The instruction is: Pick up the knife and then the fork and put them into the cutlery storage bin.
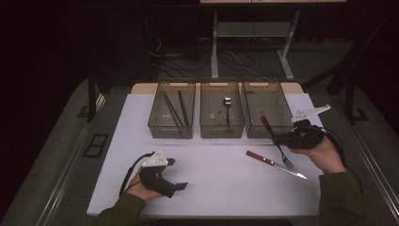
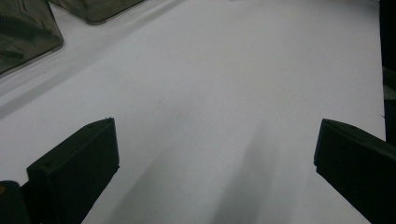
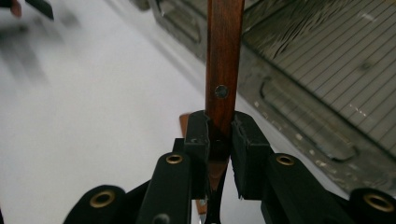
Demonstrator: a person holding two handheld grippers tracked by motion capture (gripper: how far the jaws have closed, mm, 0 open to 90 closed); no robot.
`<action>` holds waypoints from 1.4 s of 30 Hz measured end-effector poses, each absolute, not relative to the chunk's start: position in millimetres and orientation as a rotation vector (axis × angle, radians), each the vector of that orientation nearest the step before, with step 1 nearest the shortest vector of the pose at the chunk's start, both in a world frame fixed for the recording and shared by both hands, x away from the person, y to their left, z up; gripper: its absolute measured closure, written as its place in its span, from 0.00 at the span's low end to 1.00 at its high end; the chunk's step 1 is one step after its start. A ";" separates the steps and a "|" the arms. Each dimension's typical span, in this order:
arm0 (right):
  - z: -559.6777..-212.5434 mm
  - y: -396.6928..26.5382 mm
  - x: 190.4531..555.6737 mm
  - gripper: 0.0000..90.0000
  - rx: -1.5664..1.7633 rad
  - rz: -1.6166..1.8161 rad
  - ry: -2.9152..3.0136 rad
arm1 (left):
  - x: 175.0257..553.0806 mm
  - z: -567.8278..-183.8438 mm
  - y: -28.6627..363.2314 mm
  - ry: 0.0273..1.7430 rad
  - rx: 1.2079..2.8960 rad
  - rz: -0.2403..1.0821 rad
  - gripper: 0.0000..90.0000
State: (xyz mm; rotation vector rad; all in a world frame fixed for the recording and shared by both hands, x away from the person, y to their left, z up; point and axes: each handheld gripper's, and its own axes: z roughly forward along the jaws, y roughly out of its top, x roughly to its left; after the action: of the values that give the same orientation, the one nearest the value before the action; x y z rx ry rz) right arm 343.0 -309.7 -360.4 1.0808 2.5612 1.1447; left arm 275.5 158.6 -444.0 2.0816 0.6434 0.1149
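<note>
My right gripper (image 1: 278,137) is shut on a fork (image 1: 277,143) with a brown wooden handle, held tilted above the white table near the right bin (image 1: 268,110). Its tines hang toward the table and the handle points up toward that bin. In the right gripper view the wooden handle (image 3: 224,70) stands clamped between the two pads, gripper (image 3: 219,135). A knife (image 1: 275,164) with a matching wooden handle lies flat on the table just left of that hand. My left gripper (image 1: 178,179) rests low at the front left, open and empty, with bare table between its fingertips, gripper (image 2: 215,144).
Three clear bins line the back of the white table (image 1: 211,155): the left bin (image 1: 171,109) holds dark chopsticks, the middle bin (image 1: 221,109) holds a spoon (image 1: 227,104). The table's edge runs close to my right hand.
</note>
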 end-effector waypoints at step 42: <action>-295.3 -324.6 426.0 0.86 1.186 1.218 2.228 | 276.1 -444.2 157.8 0.642 2.082 0.109 0.00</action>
State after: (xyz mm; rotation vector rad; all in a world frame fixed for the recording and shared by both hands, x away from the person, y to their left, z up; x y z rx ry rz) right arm 426.0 -324.6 -295.3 1.1865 2.2280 1.2178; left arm 276.1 157.8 -444.2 2.0816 0.6424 0.1091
